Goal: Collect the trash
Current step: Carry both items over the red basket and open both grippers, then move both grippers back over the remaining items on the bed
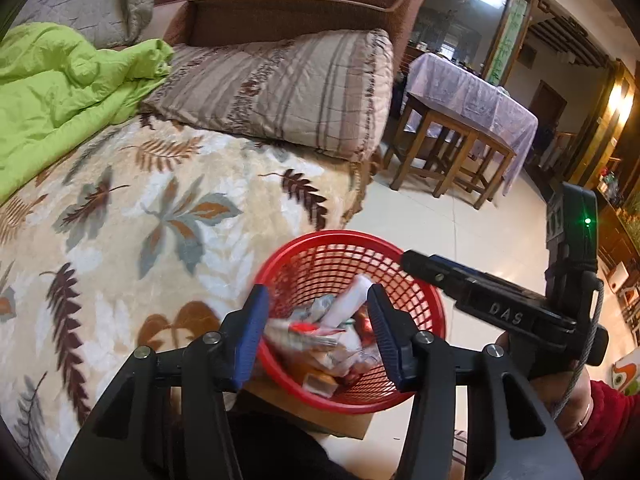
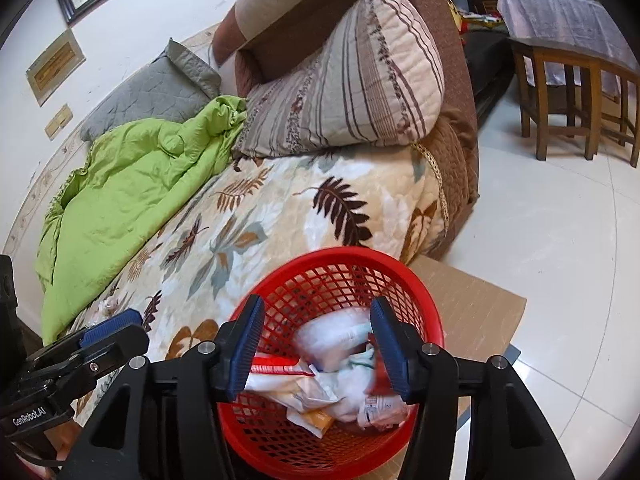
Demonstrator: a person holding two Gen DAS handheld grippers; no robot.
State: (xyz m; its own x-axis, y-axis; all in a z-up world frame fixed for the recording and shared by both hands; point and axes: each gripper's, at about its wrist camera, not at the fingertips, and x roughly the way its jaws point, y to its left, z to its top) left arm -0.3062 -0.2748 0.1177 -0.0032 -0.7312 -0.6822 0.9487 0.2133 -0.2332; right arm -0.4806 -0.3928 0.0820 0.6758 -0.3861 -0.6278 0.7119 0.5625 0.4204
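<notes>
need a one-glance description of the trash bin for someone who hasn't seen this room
Start at the sofa draped in the cream leaf-print blanket. At its front edge, on a flat sheet of cardboard on the tiled floor, stands the red basket, holding crumpled wrappers. It is the only bright red thing nearby, round with lattice walls, unlike the soft bedding beside it.

My left gripper's (image 1: 318, 338) 2 blue-padded fingers hid part of the round red plastic mesh basket (image 1: 434, 300), and a red-and-white wrapper (image 1: 308, 330) between them was smeared by blur. My right gripper (image 2: 318, 346) covered the crumpled white wrappers (image 2: 340, 364) below. The flat brown cardboard sheet (image 2: 476, 304) lay mostly hidden under the basket.
</notes>
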